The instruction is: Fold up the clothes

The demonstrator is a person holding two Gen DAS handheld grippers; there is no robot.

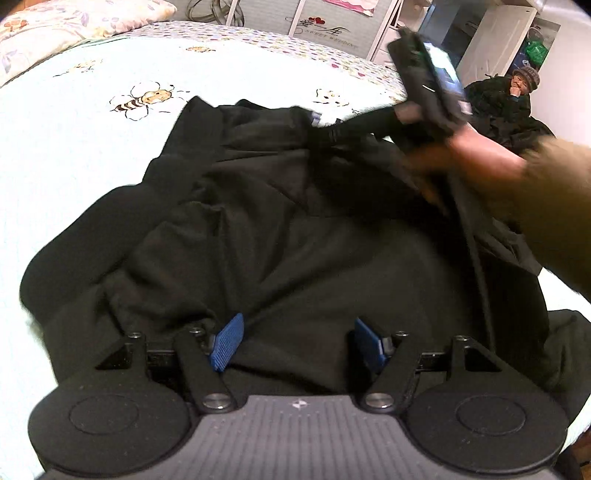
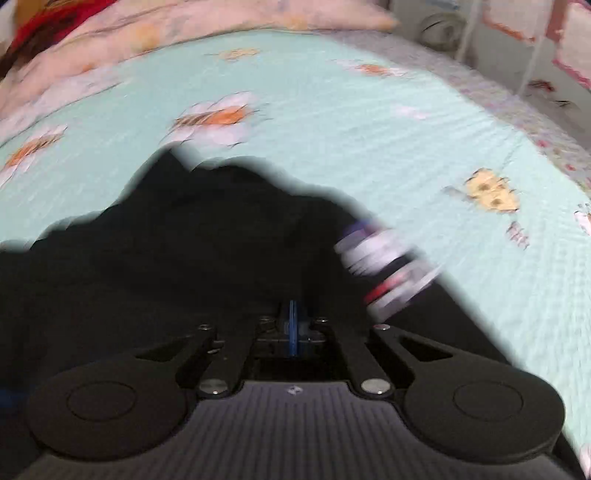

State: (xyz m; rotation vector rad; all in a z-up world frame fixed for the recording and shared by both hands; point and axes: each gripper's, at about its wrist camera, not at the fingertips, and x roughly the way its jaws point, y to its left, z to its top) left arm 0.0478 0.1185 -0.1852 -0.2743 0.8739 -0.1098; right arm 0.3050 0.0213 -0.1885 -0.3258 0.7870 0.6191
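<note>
One wall print (image 1: 327,31): "SWEET WEDDING"

A black piece of clothing (image 1: 280,236) lies spread out on the bed, soft and full of wrinkles. One part on the far right side is lifted off the bed. It has a small white tag (image 2: 384,266), maybe a label, but that is too blurry to read.

A bed (image 1: 74,122) fills the foreground, covered by a pale mint quilt (image 2: 332,110) printed with bees and flowers. A floral pillow (image 1: 74,22) lies at its far left corner. White shelving (image 1: 491,33) stands beyond the bed's far right corner.
</note>
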